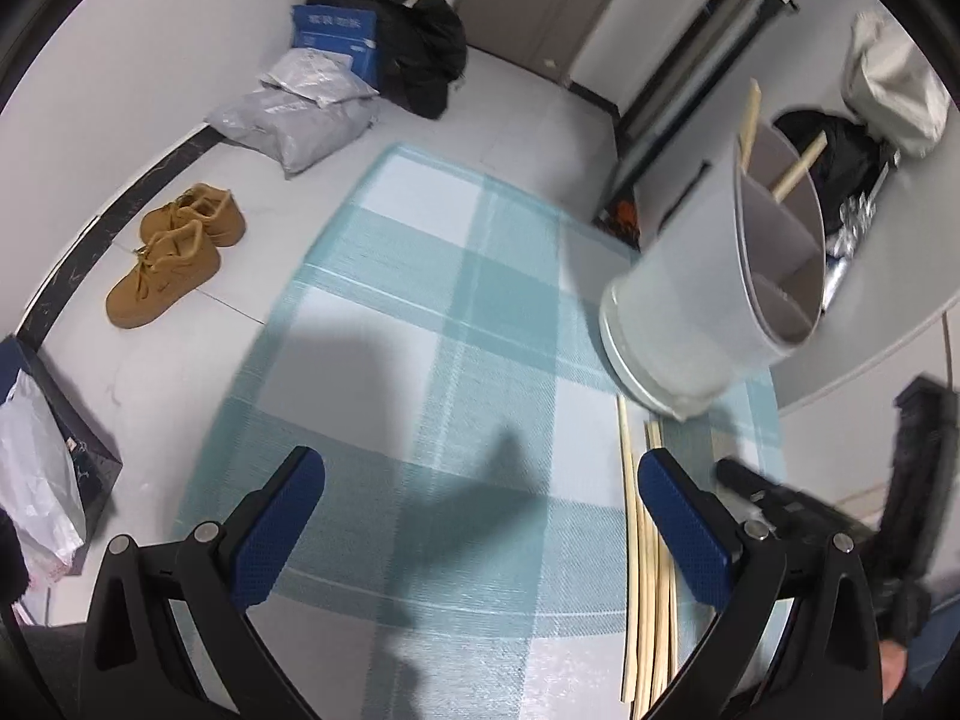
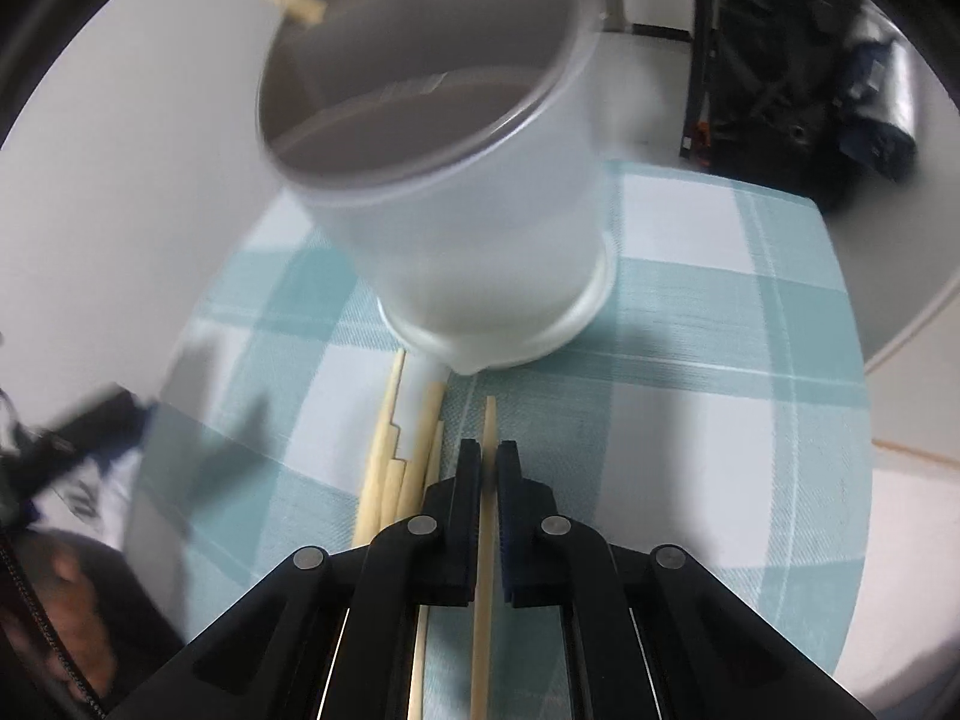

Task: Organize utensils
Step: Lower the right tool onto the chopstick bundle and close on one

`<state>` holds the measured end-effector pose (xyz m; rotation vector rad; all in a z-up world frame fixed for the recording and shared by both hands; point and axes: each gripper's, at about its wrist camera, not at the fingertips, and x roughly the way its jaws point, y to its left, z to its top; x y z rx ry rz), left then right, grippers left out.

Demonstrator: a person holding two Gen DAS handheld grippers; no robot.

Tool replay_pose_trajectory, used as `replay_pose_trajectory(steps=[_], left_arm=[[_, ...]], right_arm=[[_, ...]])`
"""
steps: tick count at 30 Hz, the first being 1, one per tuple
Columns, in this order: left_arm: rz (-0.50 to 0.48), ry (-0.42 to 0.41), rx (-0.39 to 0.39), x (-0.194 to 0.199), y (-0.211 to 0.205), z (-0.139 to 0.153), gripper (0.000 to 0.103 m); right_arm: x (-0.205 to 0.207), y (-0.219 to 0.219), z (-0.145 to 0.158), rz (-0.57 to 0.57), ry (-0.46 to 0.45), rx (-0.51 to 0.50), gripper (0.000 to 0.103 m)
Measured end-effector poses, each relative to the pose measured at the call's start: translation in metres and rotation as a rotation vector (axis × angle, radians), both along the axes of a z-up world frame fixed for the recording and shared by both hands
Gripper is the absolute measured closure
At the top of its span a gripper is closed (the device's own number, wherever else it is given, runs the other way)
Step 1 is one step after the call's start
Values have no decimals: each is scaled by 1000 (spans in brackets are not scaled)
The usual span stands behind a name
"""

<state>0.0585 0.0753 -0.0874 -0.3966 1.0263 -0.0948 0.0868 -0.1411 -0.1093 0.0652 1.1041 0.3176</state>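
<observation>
**Q:** Left wrist view: state surface, room and claw.

**A:** A teal-and-white checked cloth [image 1: 456,324] covers a round white table [image 1: 888,324]. Beyond it is a pale floor with tan shoes [image 1: 174,258], grey parcels [image 1: 300,114], a blue box [image 1: 336,36] and dark bags [image 1: 420,54]. My left gripper [image 1: 480,534] is released, blue pads wide apart and nothing between them. The white utensil holder [image 1: 708,300] stands at the cloth's right side, with chopstick ends rising above its rim. The loose chopsticks [image 1: 651,570] lie just beside my right-hand pad, long axis running from me toward the holder.

**Q:** Right wrist view?

**A:** Same cloth [image 2: 720,360], same holder [image 2: 468,210] directly ahead, its divided interior visible. My right gripper [image 2: 489,468] is clenched on one chopstick [image 2: 487,540]; its tip points at the holder's base. The remaining chopsticks [image 2: 396,468] lie on the cloth left of the jaws, roughly parallel.
</observation>
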Motion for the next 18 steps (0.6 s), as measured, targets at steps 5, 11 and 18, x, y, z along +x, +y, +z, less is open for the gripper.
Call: replay_pose_trajectory(steps=[5,11,18], left_arm=[[-69,47,69,9,-26,-7,2],[-87,103,117,23,-41,-15,2],[-128,126,140,43,-53,-24,4]], right_arm=[[-9,-46,13,-105,0,213,99],[-24,-87,20,-192,-37,384,99],[-38,-129,28,-273,-96,476,99]])
